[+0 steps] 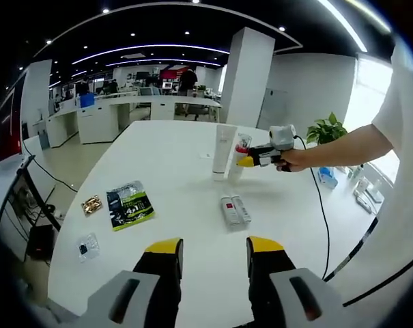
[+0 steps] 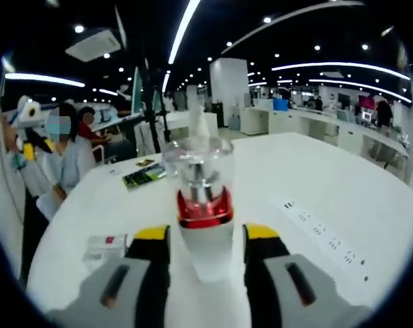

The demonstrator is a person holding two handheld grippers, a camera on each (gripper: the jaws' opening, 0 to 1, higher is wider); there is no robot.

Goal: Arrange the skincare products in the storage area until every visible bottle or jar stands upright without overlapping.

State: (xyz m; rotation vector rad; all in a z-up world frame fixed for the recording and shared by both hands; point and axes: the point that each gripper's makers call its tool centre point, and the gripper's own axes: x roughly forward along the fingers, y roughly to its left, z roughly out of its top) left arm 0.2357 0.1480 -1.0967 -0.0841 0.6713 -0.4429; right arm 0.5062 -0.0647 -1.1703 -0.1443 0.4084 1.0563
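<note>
A bottle [image 2: 203, 205] with a clear cap, red band and white body stands upright on the white table [image 2: 343, 184]. My right gripper [image 2: 206, 236] is shut on its lower body, one yellow-tipped jaw on each side. From the left gripper view, that bottle [image 1: 241, 152] stands right beside a tall white tube [image 1: 223, 152], with the right gripper [image 1: 250, 160] reaching in from the right in a person's hand. The tube [image 2: 197, 123] rises just behind the bottle. A flat white box [image 1: 234, 210] lies on the table. My left gripper [image 1: 215, 247] hovers open near the table's front edge, holding nothing.
A green packet [image 1: 130, 204], a small gold item [image 1: 91, 203] and a clear packet [image 1: 87, 247] lie at the left of the table. A white power strip [image 2: 322, 232] lies to the right of the bottle. People sit past the table's left edge [image 2: 69, 150].
</note>
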